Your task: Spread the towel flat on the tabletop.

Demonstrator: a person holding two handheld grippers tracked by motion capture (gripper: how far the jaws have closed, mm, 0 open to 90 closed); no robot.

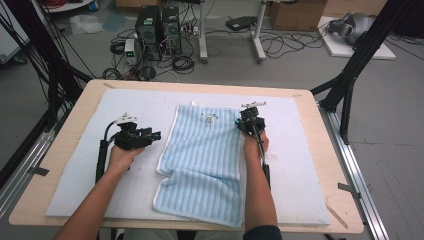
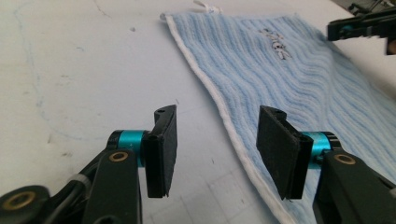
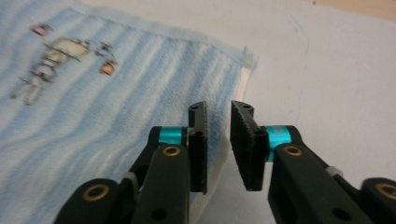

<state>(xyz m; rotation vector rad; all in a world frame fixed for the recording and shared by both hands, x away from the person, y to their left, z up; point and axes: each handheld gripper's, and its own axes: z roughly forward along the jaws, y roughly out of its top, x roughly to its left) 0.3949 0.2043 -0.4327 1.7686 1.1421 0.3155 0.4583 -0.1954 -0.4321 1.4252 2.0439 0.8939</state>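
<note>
A light blue striped towel with a white border lies flat on the mat, its near end folded over. A small embroidered motif sits close to its far edge. My left gripper hovers just left of the towel, open wide. In the left gripper view the towel has its white left border running between my own jaws. My right gripper is at the towel's far right edge. In the right gripper view its jaws stand narrowly open over that edge of the towel, near the corner.
The white foam mat covers most of the wooden table. Black frame posts rise at both sides. Computer towers and cables lie on the floor beyond the table.
</note>
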